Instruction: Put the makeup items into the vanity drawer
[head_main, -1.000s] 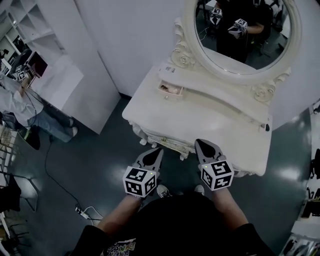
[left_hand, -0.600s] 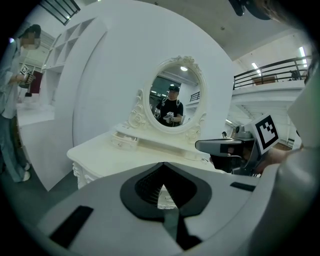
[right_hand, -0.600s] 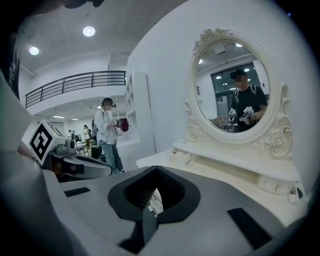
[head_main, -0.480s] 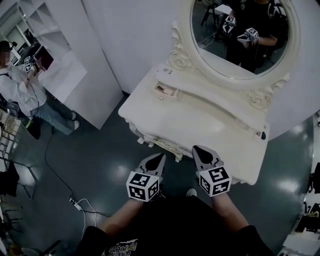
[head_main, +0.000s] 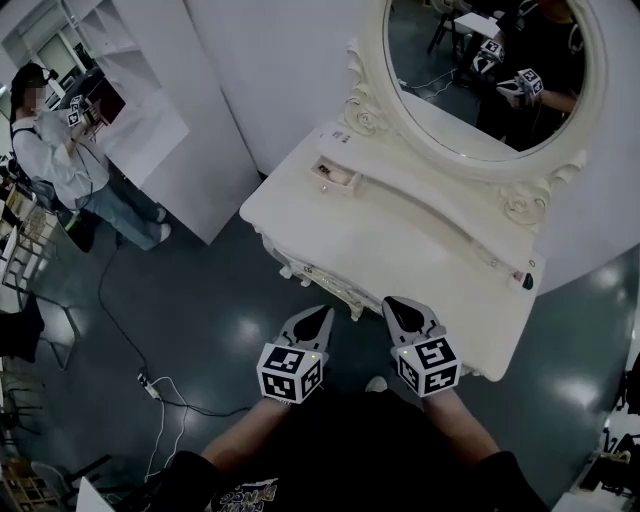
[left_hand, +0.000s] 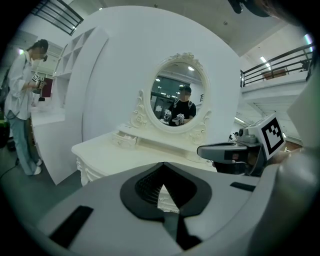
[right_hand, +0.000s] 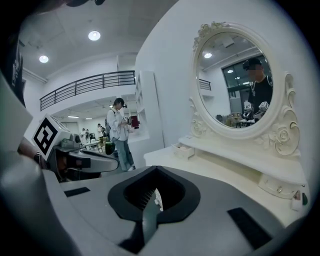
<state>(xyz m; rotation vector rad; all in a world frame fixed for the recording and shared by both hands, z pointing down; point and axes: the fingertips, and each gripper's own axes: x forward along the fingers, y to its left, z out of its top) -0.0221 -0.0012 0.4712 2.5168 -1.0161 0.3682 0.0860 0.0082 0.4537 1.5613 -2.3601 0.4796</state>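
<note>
A white vanity table with an oval mirror stands in front of me. At its back left a small drawer is pulled open, with something pinkish inside that is too small to make out. A small dark item sits at the top's far right end. My left gripper and right gripper hang side by side just short of the vanity's front edge, both shut and empty. The left gripper view has the left gripper aimed at the vanity. The right gripper faces the open drawer.
A person stands at the far left beside a white shelf unit. A cable and power strip lie on the dark floor to my left. A second small drawer under the mirror's right side is closed.
The view has shifted, so the vanity sits slightly farther off and the gripper tips no longer overlap its front edge. The person at the left has come further into view. Both grippers stay shut.
</note>
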